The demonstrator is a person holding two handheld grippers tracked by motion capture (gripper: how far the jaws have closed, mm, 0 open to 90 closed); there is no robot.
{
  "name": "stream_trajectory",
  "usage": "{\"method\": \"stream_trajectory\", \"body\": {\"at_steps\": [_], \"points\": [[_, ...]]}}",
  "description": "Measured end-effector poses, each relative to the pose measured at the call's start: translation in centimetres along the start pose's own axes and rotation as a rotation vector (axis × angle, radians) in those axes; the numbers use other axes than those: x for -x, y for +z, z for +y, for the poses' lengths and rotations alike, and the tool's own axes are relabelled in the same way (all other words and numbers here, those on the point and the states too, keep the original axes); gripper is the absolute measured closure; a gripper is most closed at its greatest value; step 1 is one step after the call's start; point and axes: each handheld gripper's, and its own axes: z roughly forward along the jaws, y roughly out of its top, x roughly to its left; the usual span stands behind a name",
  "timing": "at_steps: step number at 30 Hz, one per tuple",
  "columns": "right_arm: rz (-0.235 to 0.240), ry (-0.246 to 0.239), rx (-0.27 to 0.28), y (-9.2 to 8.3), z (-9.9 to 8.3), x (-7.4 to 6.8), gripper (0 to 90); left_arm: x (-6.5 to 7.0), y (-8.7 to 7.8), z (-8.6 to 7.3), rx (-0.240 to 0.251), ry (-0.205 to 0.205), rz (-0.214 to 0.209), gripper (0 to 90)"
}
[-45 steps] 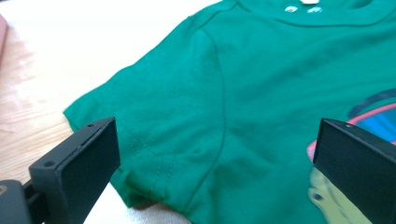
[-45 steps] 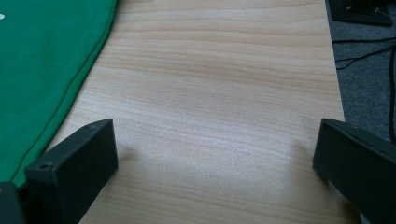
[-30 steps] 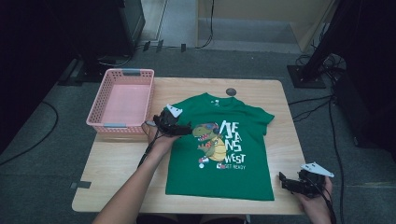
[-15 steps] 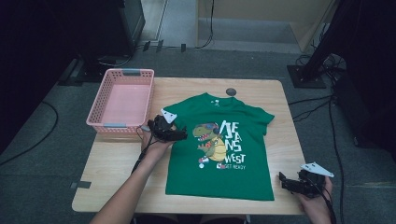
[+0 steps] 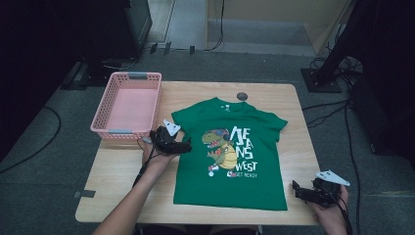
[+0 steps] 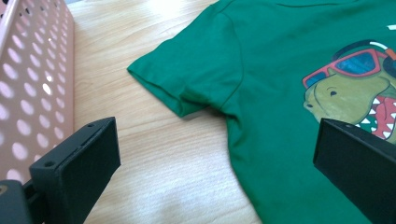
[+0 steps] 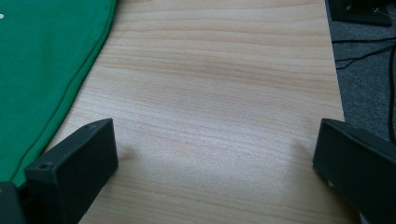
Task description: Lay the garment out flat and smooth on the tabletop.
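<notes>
A green T-shirt (image 5: 230, 152) with a dinosaur print lies flat, face up, on the wooden table (image 5: 127, 171). My left gripper (image 5: 185, 147) hovers open at the shirt's left edge, just below the left sleeve (image 6: 187, 79); nothing is between its jaws. In the left gripper view the dinosaur print (image 6: 355, 88) shows at the right. My right gripper (image 5: 296, 190) stands open over bare wood near the table's front right corner, just right of the shirt's hem (image 7: 42, 70).
A pink perforated basket (image 5: 128, 105) sits at the table's back left corner, its wall (image 6: 28, 84) close to my left gripper. A small dark round object (image 5: 242, 96) lies above the shirt's collar. Cables and stands surround the table on the floor.
My left gripper has drifted slightly toward the near left along the shirt's edge. The right gripper has barely moved.
</notes>
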Motion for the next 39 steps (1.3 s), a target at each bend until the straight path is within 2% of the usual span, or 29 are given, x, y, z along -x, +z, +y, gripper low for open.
{"method": "stream_trajectory", "body": {"at_steps": [13, 22, 24, 33, 39], "points": [[0.0, 0.0, 0.0, 0.0, 0.0, 0.0, 0.0, -0.4, -1.4, -1.8, -0.007, 0.011, -0.004, 1.1], [0.0, 0.0, -0.001, 0.0, 0.0, 0.0, 0.0, -1.6, -2.5, -3.0, -0.01, -0.009, 0.002, 1.1], [-0.001, -0.001, -0.001, 0.0, 0.0, 0.0, 0.0, -2.1, -2.9, -3.7, -0.014, -0.026, -0.002, 1.1], [-0.001, -0.001, -0.001, 0.0, 0.0, 0.0, 0.0, -3.6, -3.8, -5.5, -0.025, -0.047, 0.014, 1.1], [-0.001, -0.001, -0.001, 0.0, 0.0, 0.0, 0.0, -4.2, -4.4, -6.5, -0.026, -0.049, 0.024, 1.1]]}}
